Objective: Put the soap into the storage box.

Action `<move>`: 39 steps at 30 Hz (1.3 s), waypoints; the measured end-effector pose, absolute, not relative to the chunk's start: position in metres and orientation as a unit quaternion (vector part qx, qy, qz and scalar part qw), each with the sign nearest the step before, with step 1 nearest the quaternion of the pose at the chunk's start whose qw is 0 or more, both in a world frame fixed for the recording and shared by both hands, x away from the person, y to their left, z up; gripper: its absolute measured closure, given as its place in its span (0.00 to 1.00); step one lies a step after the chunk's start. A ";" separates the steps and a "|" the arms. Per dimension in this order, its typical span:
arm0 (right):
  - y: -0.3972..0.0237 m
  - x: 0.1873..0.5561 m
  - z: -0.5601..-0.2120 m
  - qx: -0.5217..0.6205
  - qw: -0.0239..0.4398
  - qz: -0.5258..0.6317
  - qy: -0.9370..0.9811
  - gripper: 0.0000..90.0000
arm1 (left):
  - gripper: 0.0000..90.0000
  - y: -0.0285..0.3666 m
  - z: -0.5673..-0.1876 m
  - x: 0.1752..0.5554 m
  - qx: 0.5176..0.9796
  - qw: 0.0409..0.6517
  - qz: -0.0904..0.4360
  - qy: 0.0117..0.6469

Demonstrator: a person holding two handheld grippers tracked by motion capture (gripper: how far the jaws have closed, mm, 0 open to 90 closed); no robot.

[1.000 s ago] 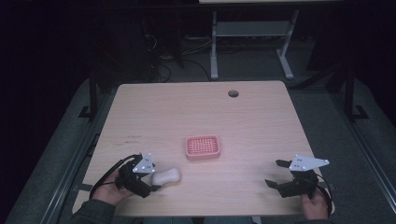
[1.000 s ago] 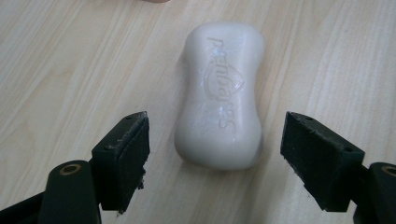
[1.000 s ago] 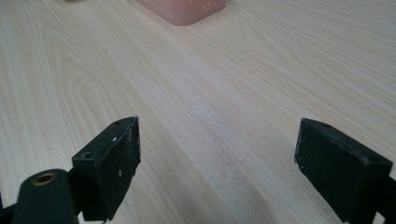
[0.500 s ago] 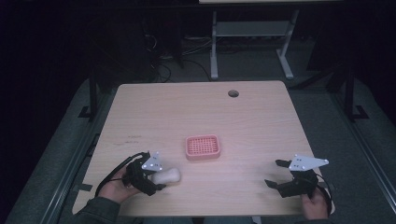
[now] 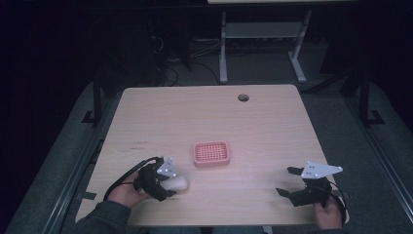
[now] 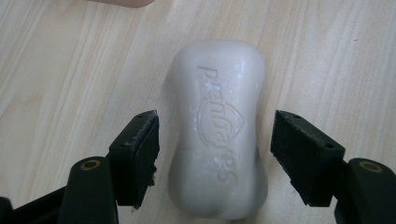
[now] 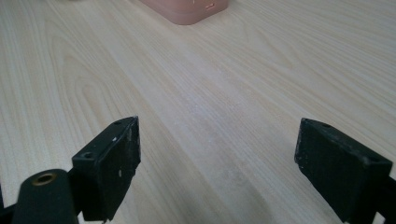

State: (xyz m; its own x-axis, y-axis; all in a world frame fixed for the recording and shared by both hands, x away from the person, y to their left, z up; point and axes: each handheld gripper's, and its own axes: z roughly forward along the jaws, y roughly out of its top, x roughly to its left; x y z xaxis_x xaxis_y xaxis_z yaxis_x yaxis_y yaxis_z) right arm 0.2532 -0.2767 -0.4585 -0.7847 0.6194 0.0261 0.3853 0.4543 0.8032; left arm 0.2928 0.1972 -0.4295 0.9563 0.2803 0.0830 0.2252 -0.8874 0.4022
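Bar of white soap (image 6: 218, 135), embossed face up, lying flat on the wooden table (image 5: 272, 122) near its front left corner. In the left gripper view the bar sits lengthwise between the two black jaws of the left gripper (image 6: 215, 163); a narrow gap shows on each side, so the jaws are spread and not pressing the bar. In the high view the same gripper (image 5: 170, 187) covers the near end of the soap (image 5: 179, 182), held by the person's left hand (image 5: 125, 194).

A pink ribbed soap dish (image 5: 212, 153) stands just beyond and to the right of the bar, apart from it, near the table's middle. The right gripper (image 5: 292, 183) rests well apart at the front right, its jaws wide and holding nothing; in the right gripper view they frame bare wood, with a corner of the dish (image 7: 187, 9) at the top edge.

Likely hazards: the bar's rounded, smooth flanks may squirt forward if the jaws close off centre, and a skewed grip could let it pivot when lifted. The bar's near end passes out of frame at the bottom of the left gripper view, so how far it reaches into the jaws cannot be judged. The embossed lettering is only partly legible. A round hole (image 5: 243, 97) marks the table's far edge; the surroundings are too dark to read.
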 end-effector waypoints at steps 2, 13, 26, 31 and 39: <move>-0.277 0.253 -0.458 0.298 0.136 0.429 0.842 0.16 | 0.41 0.194 -0.430 0.294 0.971 0.189 0.072 0.127; -0.276 0.253 -0.458 0.297 0.136 0.429 0.842 0.16 | 0.51 0.184 -0.432 0.302 0.983 0.145 0.036 0.108; -0.276 0.253 -0.457 0.295 0.138 0.431 0.842 0.16 | 0.54 0.180 -0.436 0.308 0.984 0.135 0.022 0.112; -0.276 0.252 -0.457 0.296 0.138 0.431 0.841 0.16 | 0.55 0.179 -0.435 0.307 0.984 0.133 0.031 0.112; -0.276 0.252 -0.457 0.296 0.138 0.432 0.841 0.16 | 0.55 0.181 -0.433 0.308 0.983 0.138 0.042 0.115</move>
